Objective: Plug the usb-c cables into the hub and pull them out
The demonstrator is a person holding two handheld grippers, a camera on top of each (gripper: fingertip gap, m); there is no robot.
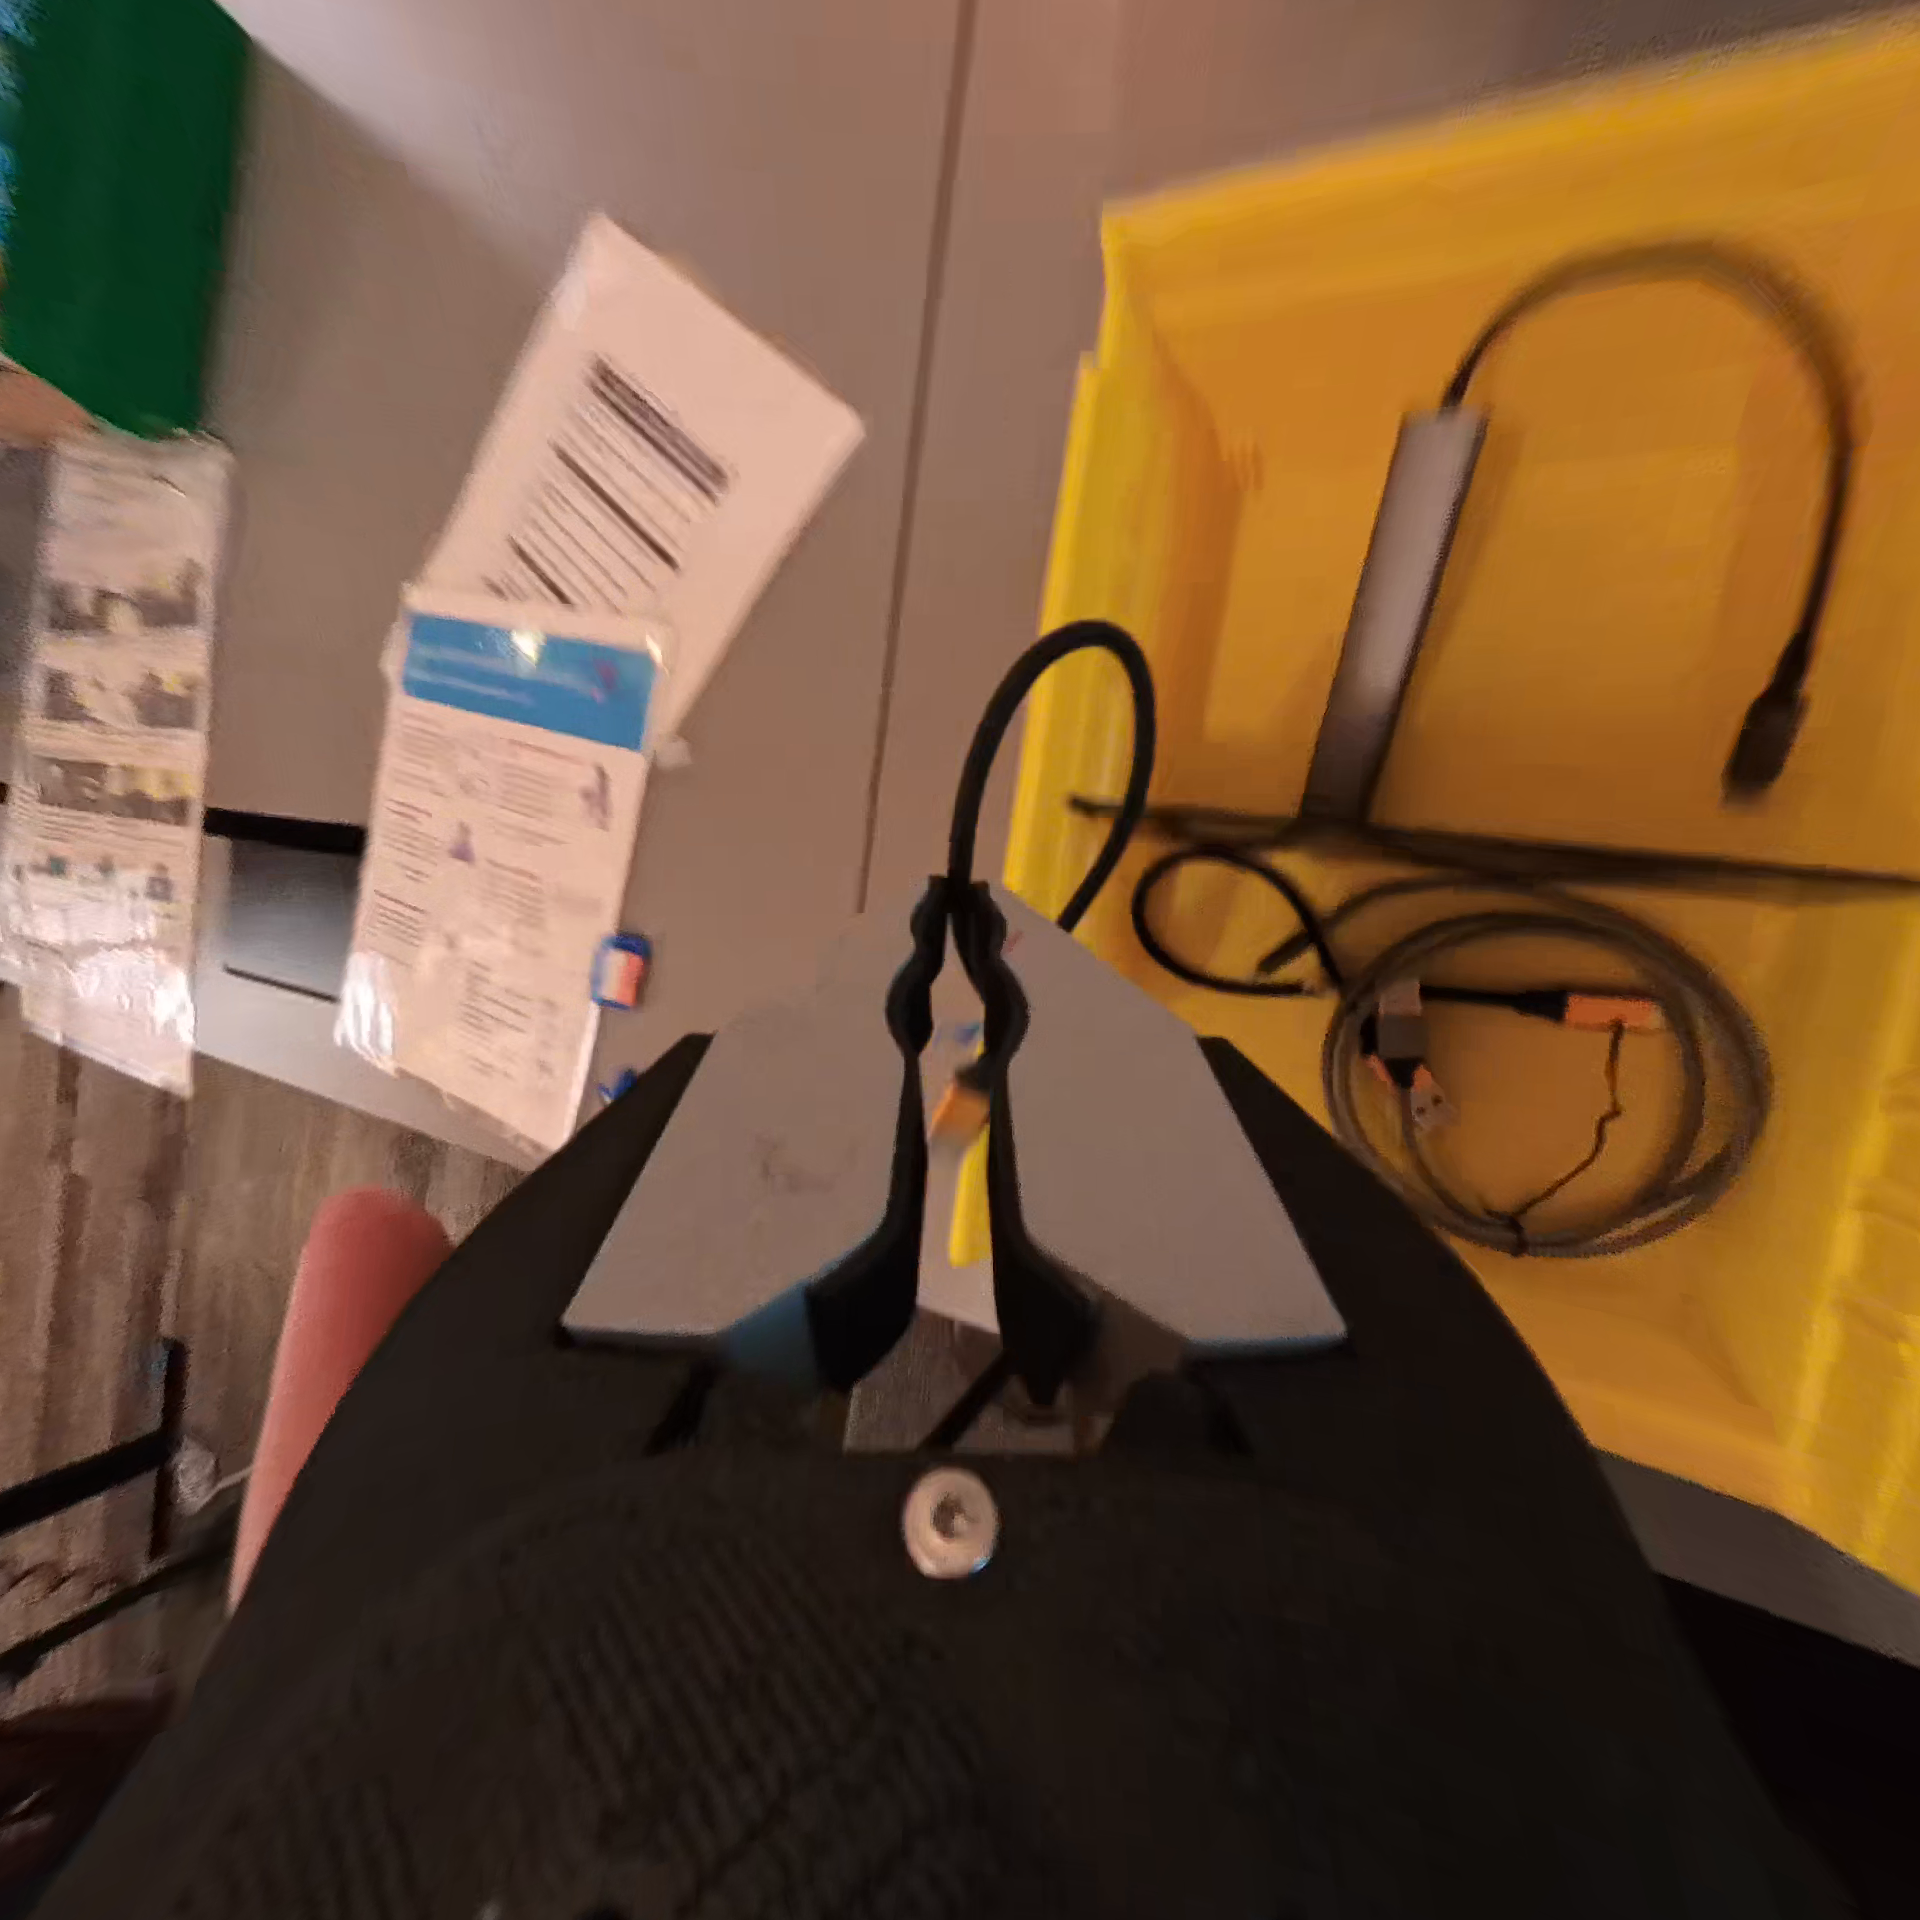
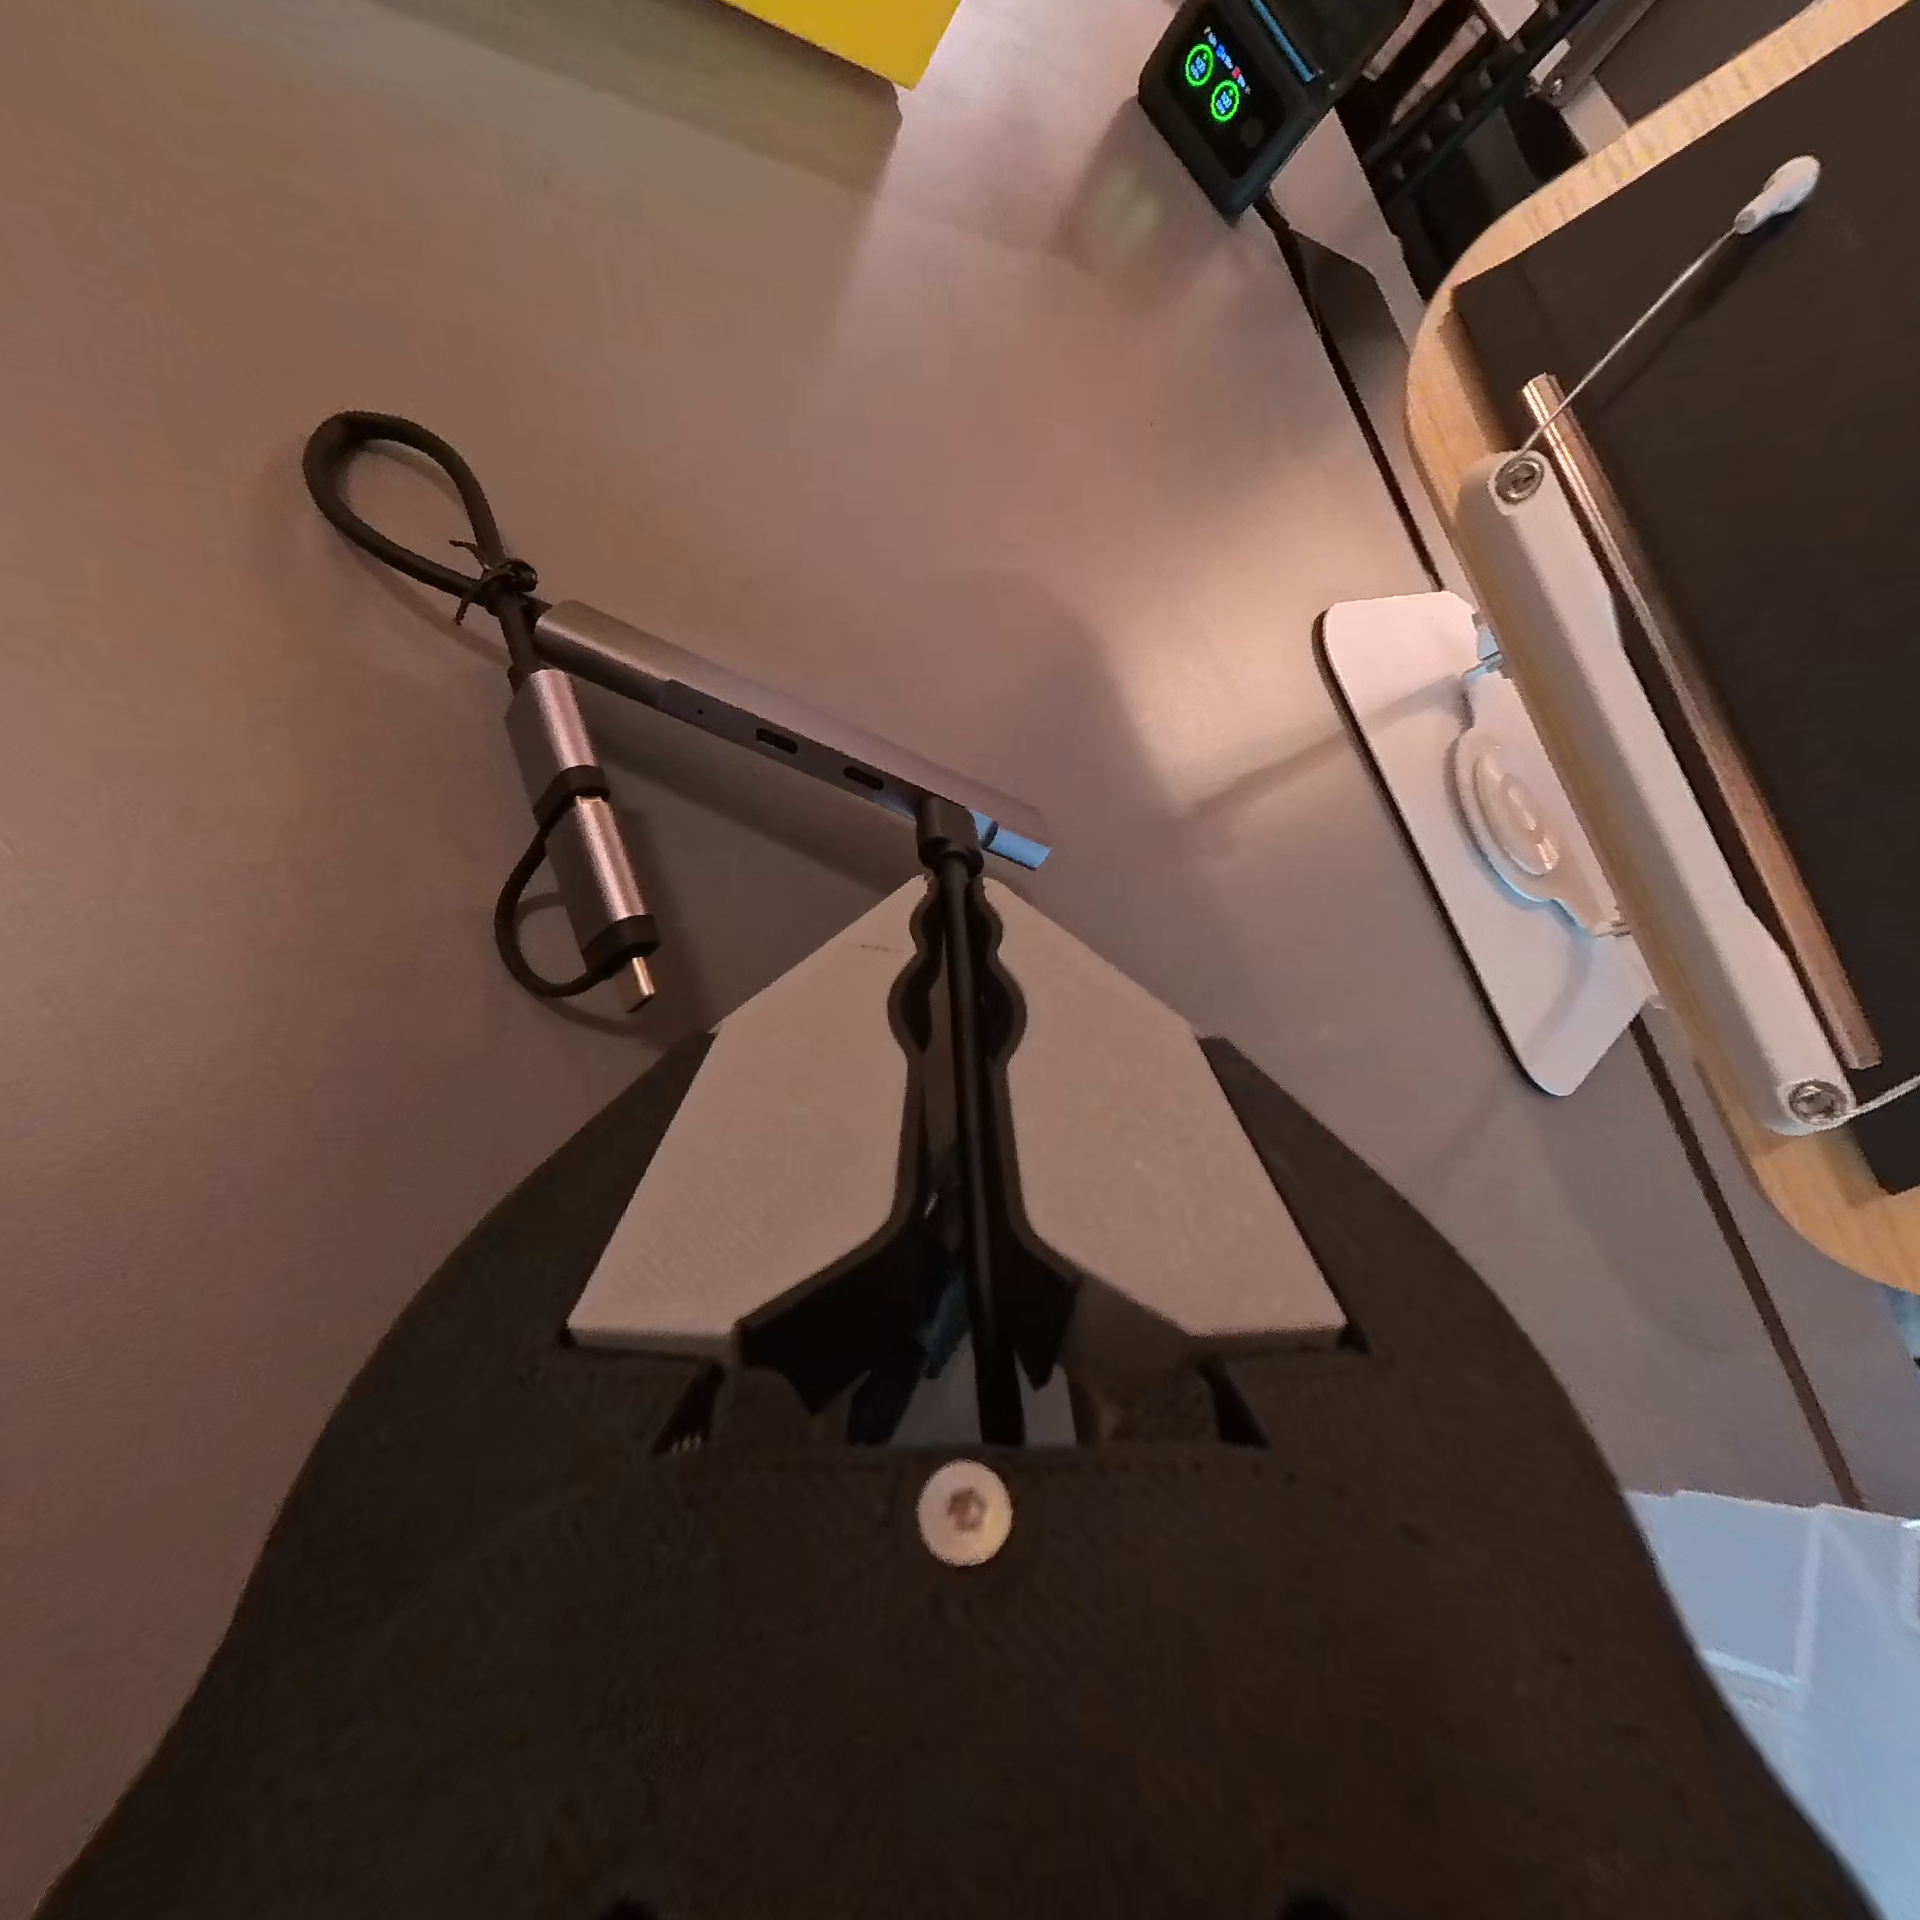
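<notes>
Left gripper [image 1: 958,914]: fingers pressed together on a black cable [image 1: 1060,727], which looped up beyond the tips and fell away to their right.
Orange-tipped plug [image 1: 956,1107]: seen in the gap behind the fingertips.
Yellow tray [image 1: 1621,260]: right of the fingers, holding a second grey hub [image 1: 1387,603] and a coiled grey cable [image 1: 1548,1081].
Printed sheets [image 1: 499,831]: left of the fingers on the surface [image 1: 810,260].
Right gripper [image 2: 956,914]: fingers clamped on a black usb-c cable [image 2: 971,1122].
Connector [image 2: 940,823]: just ahead of the tips, seated in the hub [image 2: 790,732] near its right end.
Hub: lay on the surface, two ports free to the left.
</notes>
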